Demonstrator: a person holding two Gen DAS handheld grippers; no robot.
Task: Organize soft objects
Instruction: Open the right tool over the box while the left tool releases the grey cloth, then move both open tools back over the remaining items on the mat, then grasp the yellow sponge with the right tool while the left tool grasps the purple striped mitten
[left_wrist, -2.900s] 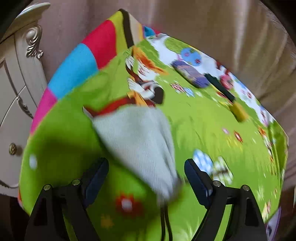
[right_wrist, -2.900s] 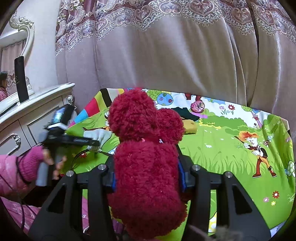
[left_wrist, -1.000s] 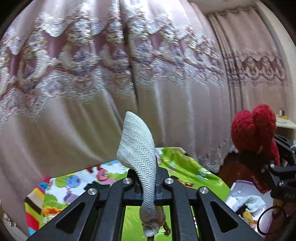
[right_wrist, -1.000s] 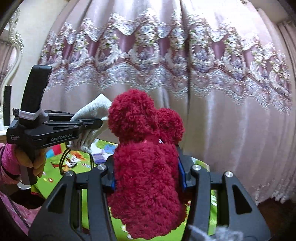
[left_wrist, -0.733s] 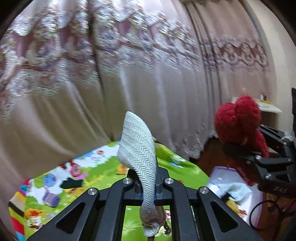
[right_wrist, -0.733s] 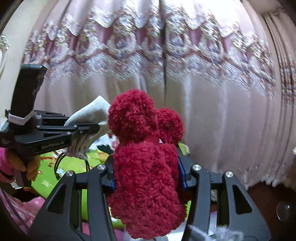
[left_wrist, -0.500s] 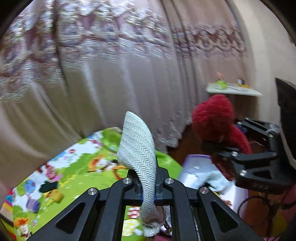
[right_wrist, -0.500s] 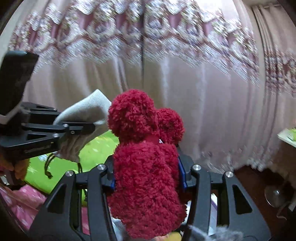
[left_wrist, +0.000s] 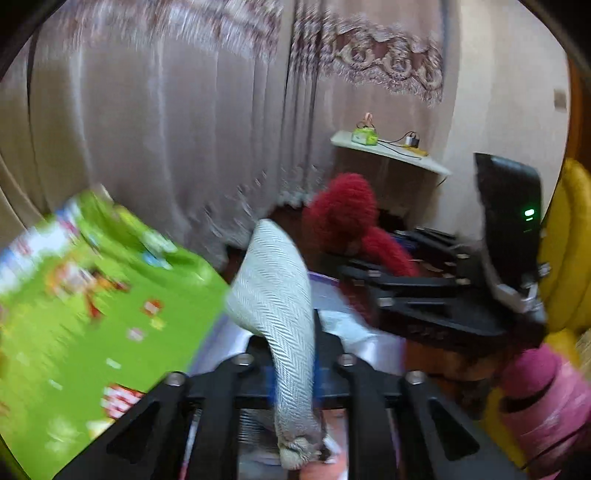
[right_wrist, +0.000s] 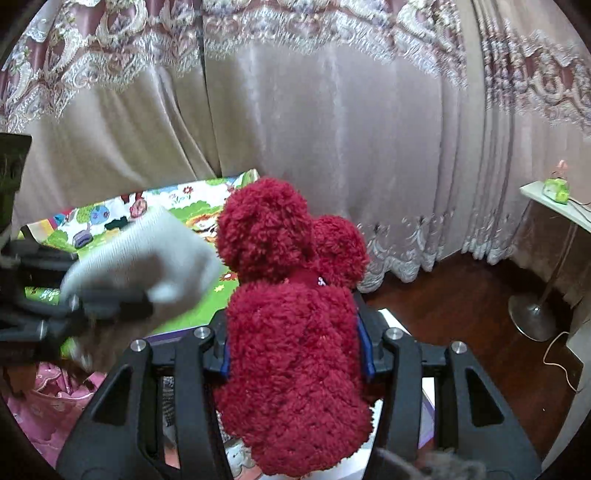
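A grey herringbone sock (left_wrist: 280, 295) sits between the just-opening jaws of the left gripper (left_wrist: 291, 363). A red plush toy (right_wrist: 291, 325) is clamped in the right gripper (right_wrist: 295, 354), whose jaws have just been opening, at lower centre. Both are carried over the purple box (right_wrist: 424, 417), where release is judged still pending.

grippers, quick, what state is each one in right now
left gripper: open, jaws have just been opening, grey pouch loose between them
right gripper: shut on red plush, jaws have just been easing open, pads touching it
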